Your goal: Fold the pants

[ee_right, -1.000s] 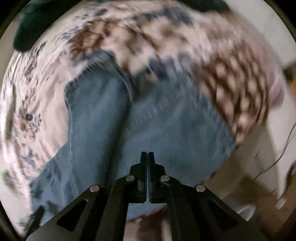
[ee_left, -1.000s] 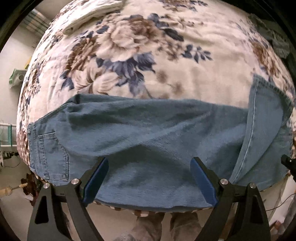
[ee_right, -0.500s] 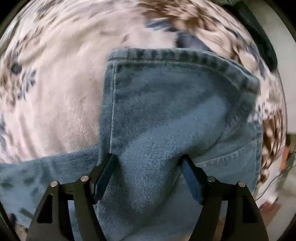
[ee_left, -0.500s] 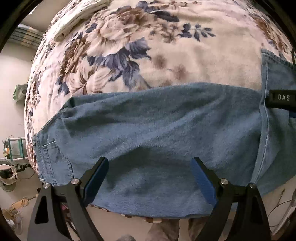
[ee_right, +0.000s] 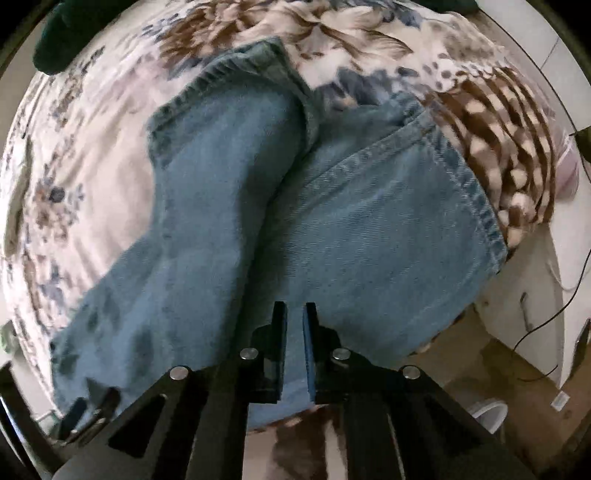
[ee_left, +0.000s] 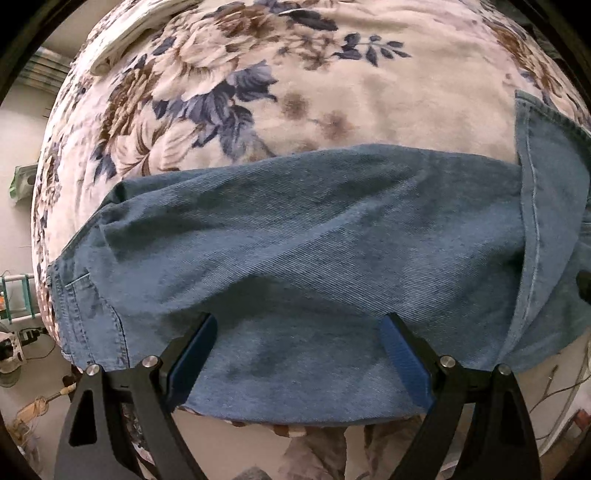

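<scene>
Blue denim pants [ee_left: 303,236] lie across the near edge of a floral bedspread, waist and back pocket [ee_left: 88,317] at the left, leg ends at the right. One leg end is folded back over the other [ee_left: 546,206]. My left gripper [ee_left: 297,350] is open and empty, hovering over the thigh area near the bed's edge. In the right wrist view the leg ends [ee_right: 332,221] fill the middle, with the hems at the top. My right gripper [ee_right: 294,332] hangs just above the denim, its jaws nearly closed with a narrow gap and nothing between them.
The floral bedspread [ee_left: 295,85] stretches beyond the pants. A white folded cloth [ee_left: 140,26] lies at its far left. A dark green item [ee_right: 62,40] sits at the bed's far corner. The floor [ee_right: 498,369] with cables lies right of the bed edge.
My right gripper went from shut to wide open over the leg ends, then narrowed almost shut and pulled back. The left gripper stayed open and moved slightly closer to the pants.
</scene>
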Demonstrator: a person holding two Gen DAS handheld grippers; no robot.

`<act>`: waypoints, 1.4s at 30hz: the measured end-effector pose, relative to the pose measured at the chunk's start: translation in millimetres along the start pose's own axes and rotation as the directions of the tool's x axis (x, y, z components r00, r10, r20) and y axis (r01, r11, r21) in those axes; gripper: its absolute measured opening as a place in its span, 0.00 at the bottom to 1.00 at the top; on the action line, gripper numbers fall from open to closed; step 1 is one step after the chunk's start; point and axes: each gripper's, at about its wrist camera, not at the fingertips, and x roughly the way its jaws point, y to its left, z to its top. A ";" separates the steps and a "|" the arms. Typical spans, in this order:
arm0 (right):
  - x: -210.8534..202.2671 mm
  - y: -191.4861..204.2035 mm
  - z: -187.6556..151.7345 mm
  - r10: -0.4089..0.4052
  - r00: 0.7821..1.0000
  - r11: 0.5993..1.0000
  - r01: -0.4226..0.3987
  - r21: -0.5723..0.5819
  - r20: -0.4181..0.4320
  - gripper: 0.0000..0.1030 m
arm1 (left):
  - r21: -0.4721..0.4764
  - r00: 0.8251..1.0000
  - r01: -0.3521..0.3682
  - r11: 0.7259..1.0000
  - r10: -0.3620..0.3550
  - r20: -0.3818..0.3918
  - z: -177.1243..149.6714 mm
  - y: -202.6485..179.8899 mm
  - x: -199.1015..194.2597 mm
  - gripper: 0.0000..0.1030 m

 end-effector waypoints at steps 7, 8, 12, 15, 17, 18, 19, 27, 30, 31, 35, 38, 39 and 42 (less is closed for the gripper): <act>6.2 93.7 12.0 -0.165 0.981 0.945 0.186 -0.270 0.099 0.71 | -0.050 0.999 -0.052 0.997 0.052 -0.015 3.4 16.9 12.3 0.88; 18.2 111.4 11.2 -0.225 0.969 0.911 0.247 -0.330 0.106 0.71 | -0.055 0.998 -0.054 0.997 0.053 -0.019 3.2 19.0 13.8 0.88; 60.1 148.4 1.5 -0.392 0.904 0.768 0.425 -0.479 0.172 0.63 | -0.073 0.998 -0.057 0.996 0.054 -0.035 2.0 25.4 17.6 0.88; 35.2 128.4 0.9 -0.309 0.931 0.859 0.360 -0.363 0.193 0.12 | -0.073 0.999 -0.044 0.996 0.042 -0.024 0.3 25.0 13.4 0.88; 16.2 103.5 -1.0 -0.271 0.944 0.916 0.313 -0.253 0.187 0.11 | -0.071 0.999 -0.025 0.997 0.023 -0.022 -1.2 22.9 11.3 0.88; 11.2 91.6 -3.3 -0.257 0.950 0.930 0.293 -0.220 0.177 0.11 | -0.071 1.000 -0.010 0.997 0.008 -0.023 -2.5 20.7 9.9 0.88; 6.4 67.3 -8.7 -0.247 0.959 0.950 0.267 -0.160 0.138 0.11 | -0.070 1.000 0.000 0.998 -0.002 -0.024 -3.4 17.9 8.7 0.88; 1.8 -49.2 -30.8 -0.016 0.998 0.992 0.023 0.126 -0.056 0.13 | -0.010 0.998 0.066 0.998 -0.066 -0.025 -14.5 -15.1 1.1 0.88; -13.8 -72.3 -25.8 0.088 0.996 0.968 -0.085 0.236 -0.005 0.14 | 0.001 0.996 0.081 0.997 -0.081 -0.027 -15.8 -23.4 -2.1 0.88; -24.6 -80.4 -23.3 0.114 0.993 0.956 -0.120 0.266 0.038 0.16 | 0.001 0.996 0.090 0.996 -0.090 -0.027 -15.4 -26.5 -3.6 0.88; -48.5 -107.0 -6.3 0.099 0.984 0.928 -0.145 0.343 0.148 0.57 | 0.006 0.995 0.102 0.995 -0.102 -0.025 -12.2 -44.0 -10.3 0.88; -46.4 -143.8 13.1 0.090 0.984 0.903 -0.147 0.404 0.156 0.57 | 0.016 0.994 0.110 0.994 -0.110 -0.017 -5.1 -62.0 -15.2 0.88; -42.8 -150.1 18.1 0.079 0.987 0.898 -0.133 0.420 0.144 0.57 | 0.021 0.994 0.111 0.994 -0.111 -0.016 -0.2 -69.6 -16.5 0.88; -47.4 -164.0 43.2 0.056 0.980 0.898 -0.133 0.419 0.190 0.57 | 0.034 0.993 0.118 0.992 -0.118 -0.012 3.9 -85.8 -20.4 0.88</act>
